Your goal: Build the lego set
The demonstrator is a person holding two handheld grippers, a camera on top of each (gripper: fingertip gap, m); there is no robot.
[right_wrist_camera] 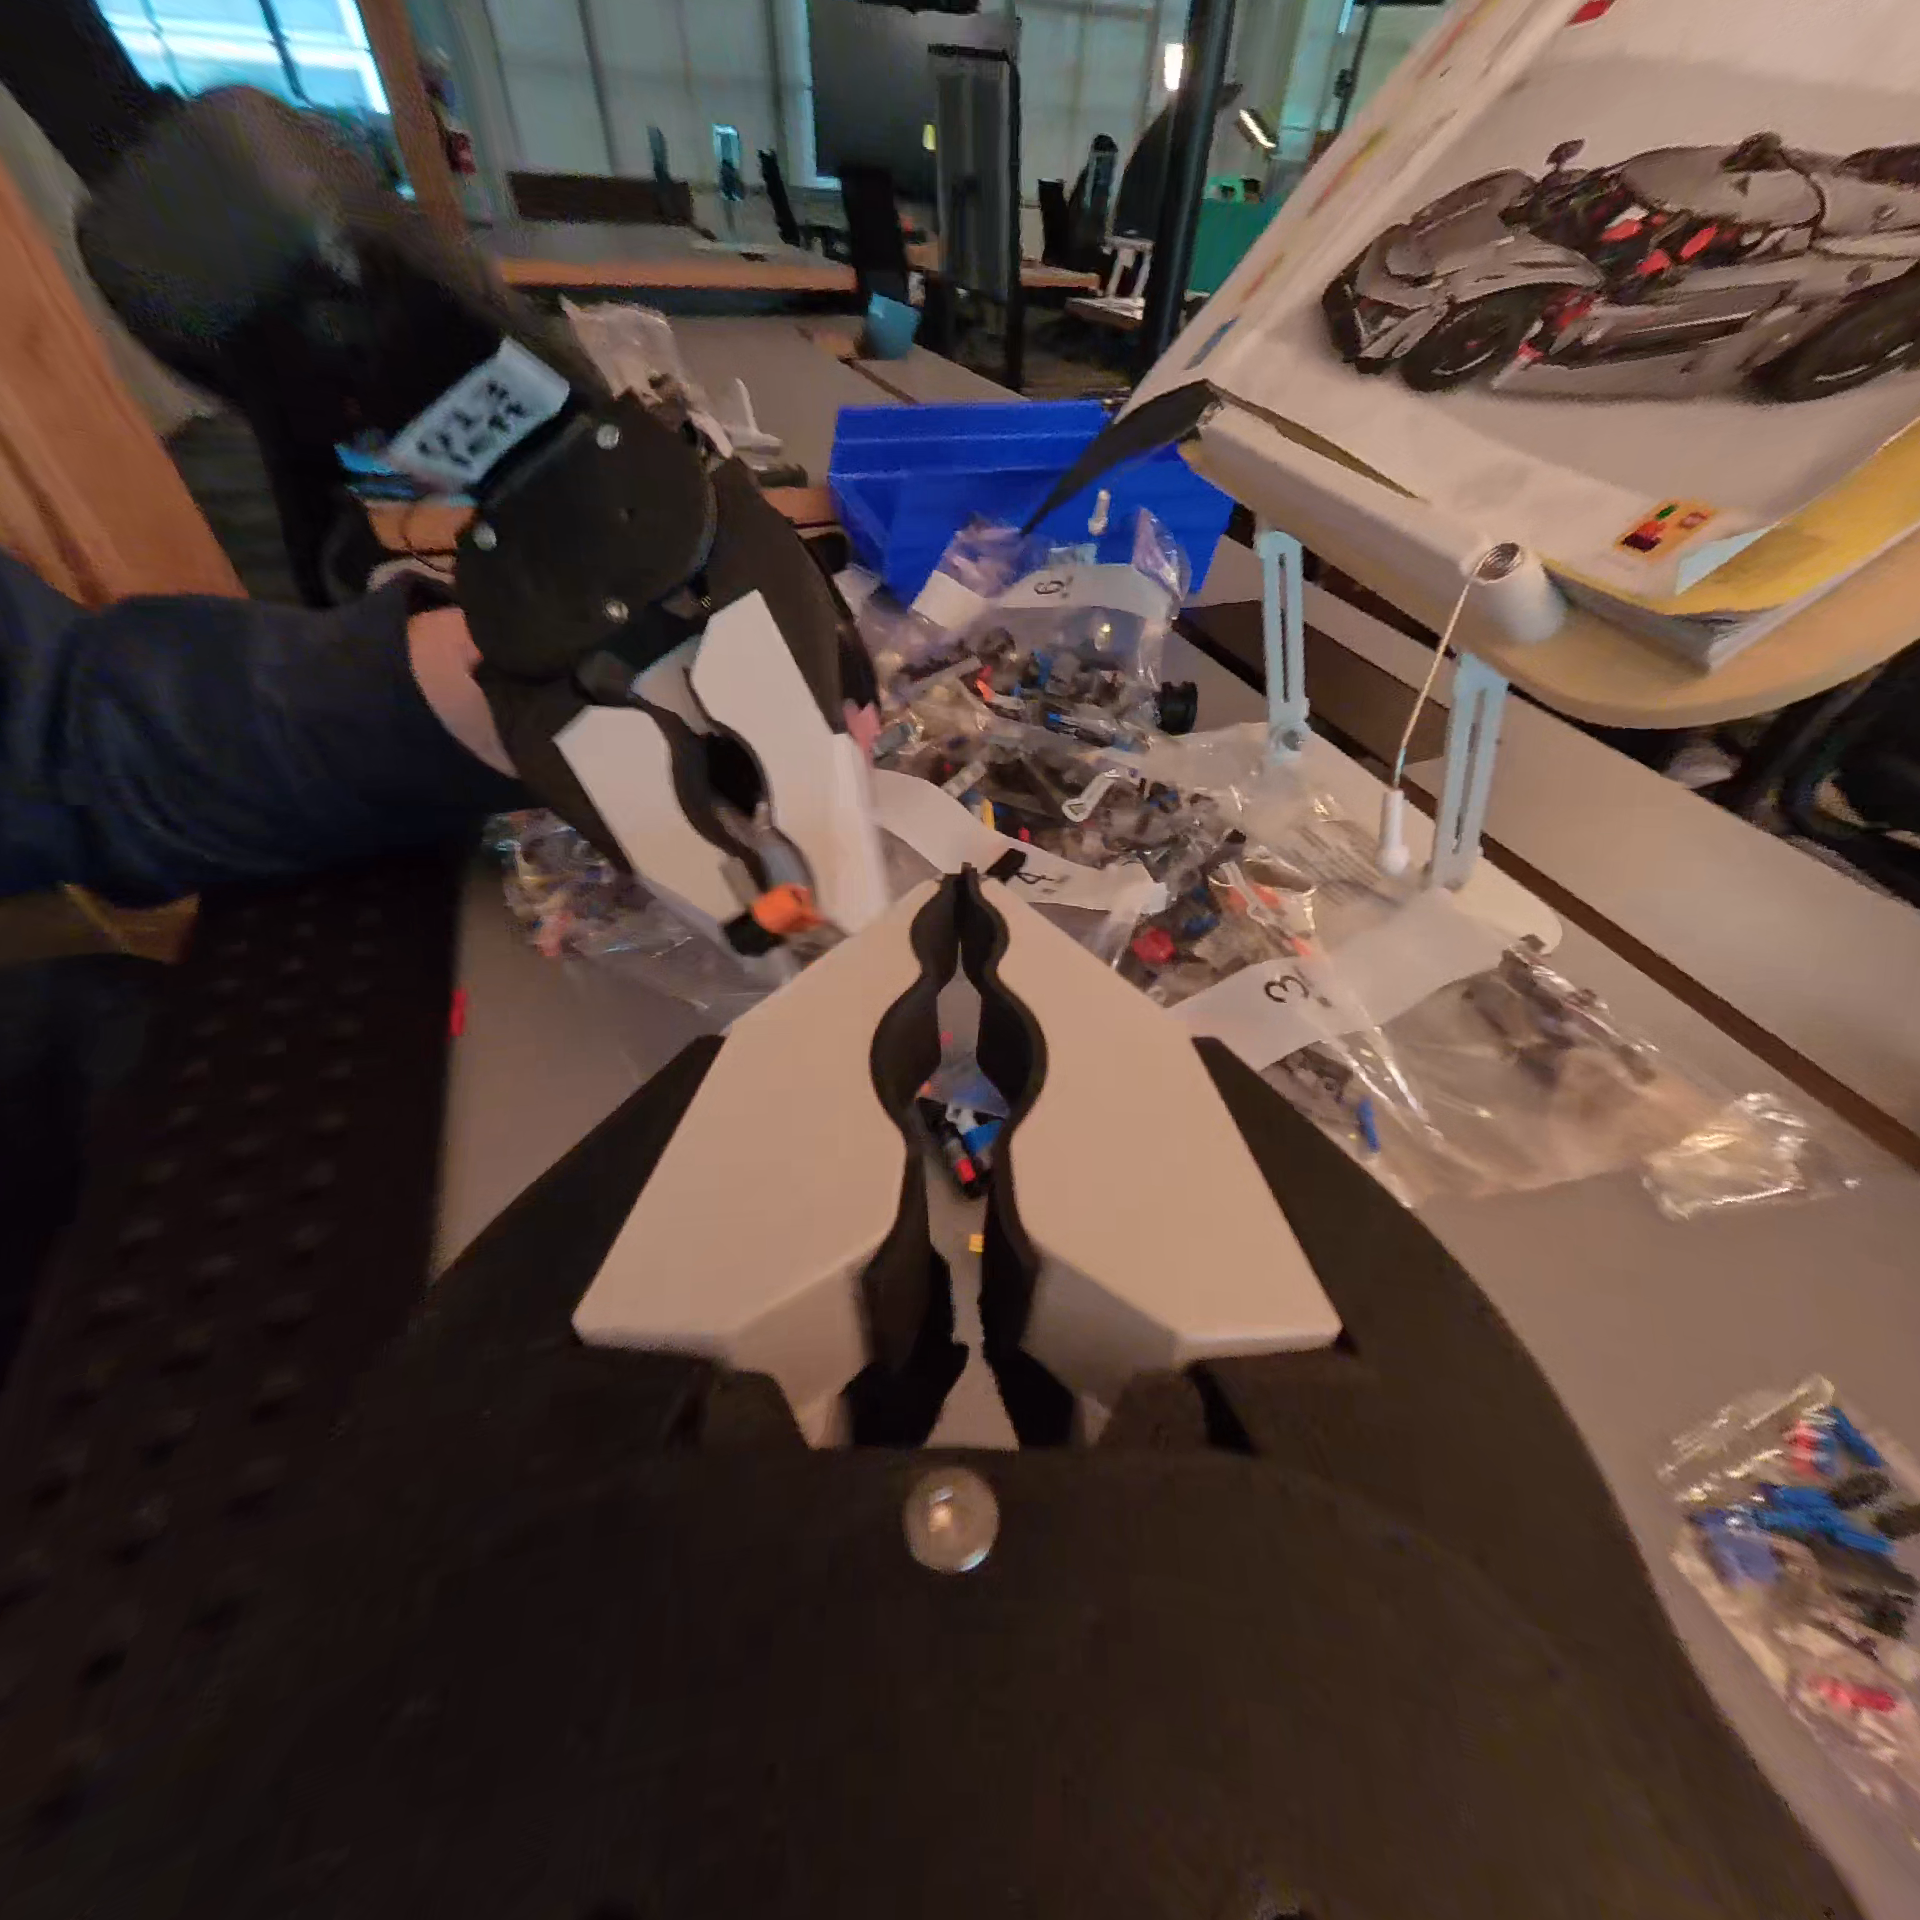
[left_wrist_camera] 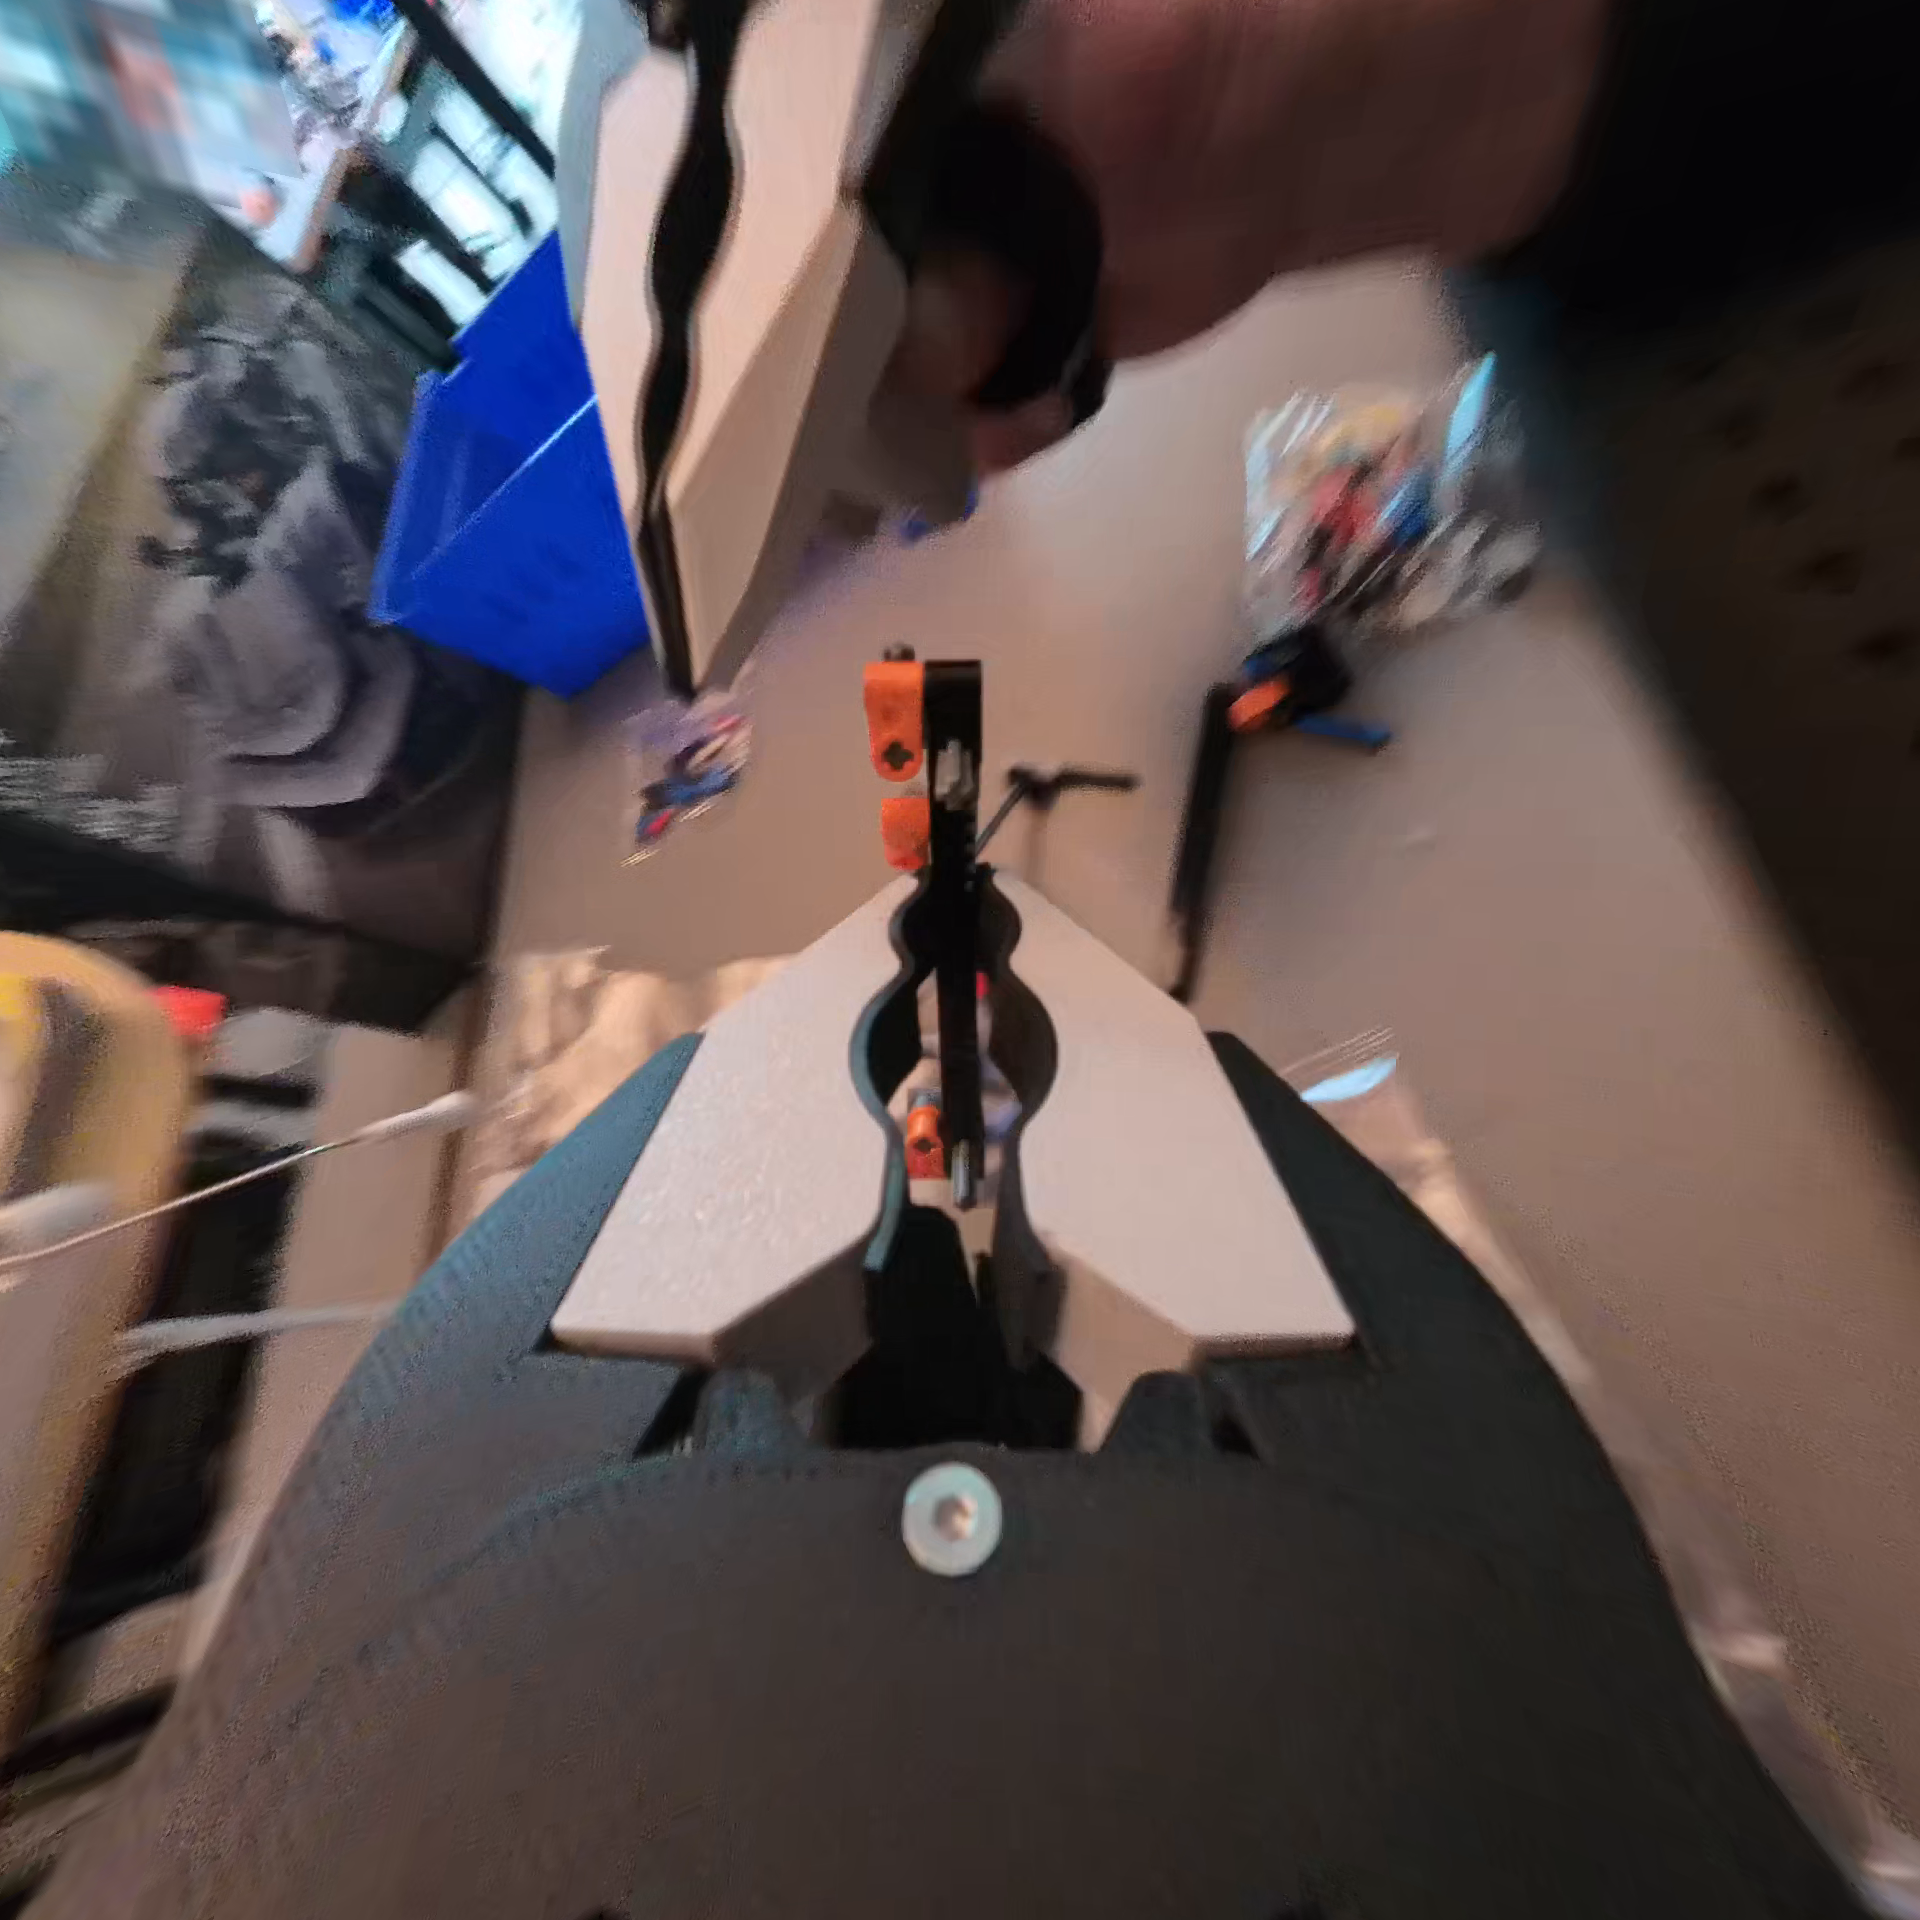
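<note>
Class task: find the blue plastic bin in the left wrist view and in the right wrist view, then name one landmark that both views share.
Left wrist view: blue bin, left of centre, upper half, at the table's edge.
Right wrist view: the bin, top centre, behind the bags of parts.
Shared landmark: the black and orange lego piece held by the left gripper.

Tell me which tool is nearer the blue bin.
Right, by a hedged call. In the left wrist view the right tool hangs just beside the blue bin, while the left tool, clamping a black-and-orange lego piece, sits farther back.
</note>
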